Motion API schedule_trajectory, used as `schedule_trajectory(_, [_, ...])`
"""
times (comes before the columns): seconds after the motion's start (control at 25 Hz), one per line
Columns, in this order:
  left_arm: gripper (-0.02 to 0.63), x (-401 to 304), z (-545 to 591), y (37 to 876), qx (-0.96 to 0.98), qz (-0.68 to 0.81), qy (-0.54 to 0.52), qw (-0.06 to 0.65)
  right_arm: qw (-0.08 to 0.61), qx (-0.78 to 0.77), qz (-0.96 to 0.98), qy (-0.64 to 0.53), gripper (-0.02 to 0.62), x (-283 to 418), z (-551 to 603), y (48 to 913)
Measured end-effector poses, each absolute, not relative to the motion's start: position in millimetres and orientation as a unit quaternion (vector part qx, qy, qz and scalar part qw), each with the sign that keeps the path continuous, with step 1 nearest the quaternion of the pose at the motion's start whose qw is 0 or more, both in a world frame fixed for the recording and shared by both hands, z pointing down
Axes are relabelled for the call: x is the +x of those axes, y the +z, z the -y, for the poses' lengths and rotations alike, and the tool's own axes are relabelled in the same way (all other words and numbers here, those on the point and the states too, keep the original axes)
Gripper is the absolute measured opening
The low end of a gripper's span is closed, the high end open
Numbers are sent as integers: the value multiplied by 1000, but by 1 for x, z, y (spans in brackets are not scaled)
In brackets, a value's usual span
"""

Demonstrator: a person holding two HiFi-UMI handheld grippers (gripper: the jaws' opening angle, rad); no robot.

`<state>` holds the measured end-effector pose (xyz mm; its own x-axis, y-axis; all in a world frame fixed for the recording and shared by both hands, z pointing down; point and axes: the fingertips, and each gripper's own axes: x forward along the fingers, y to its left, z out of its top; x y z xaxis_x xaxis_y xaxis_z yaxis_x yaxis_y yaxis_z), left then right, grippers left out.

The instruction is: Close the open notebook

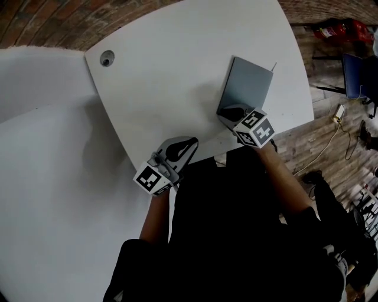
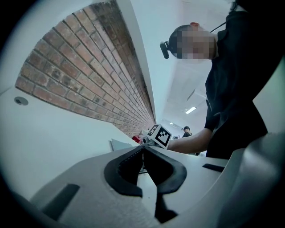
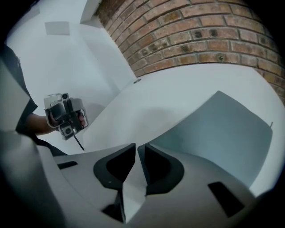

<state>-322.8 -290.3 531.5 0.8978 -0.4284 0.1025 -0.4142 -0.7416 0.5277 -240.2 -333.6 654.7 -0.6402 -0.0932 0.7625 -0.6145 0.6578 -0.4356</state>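
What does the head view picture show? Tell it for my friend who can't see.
A grey notebook sits on a white table, with the person's right gripper at its near edge. The left gripper is over the table's front edge, away from the notebook.

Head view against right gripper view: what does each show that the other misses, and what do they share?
Only the head view: the marker cube on the right claw, and the wooden floor with a cable beside the table. Only the right gripper view: the right claw's jaws standing a narrow gap apart, with nothing between them. Both: the gray notebook, apparently closed, on the white table, the table's round hole, the left claw and the brick wall.
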Motion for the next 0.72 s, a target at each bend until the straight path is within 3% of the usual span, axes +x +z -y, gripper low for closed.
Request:
schedule_trajectory(0.2, [17,-314,296,522,940,234,-24,246,330,206,854,346,80,-231,339,631])
schedule_trajectory(0.44, [17,-286,301,494,940,261,-21,218,208,216,899,320,41,-190,359,543])
schedule_trajectory(0.72, [17,-249,297,445,944,294,-5,150,83,181,961,190,8,-142,355,414])
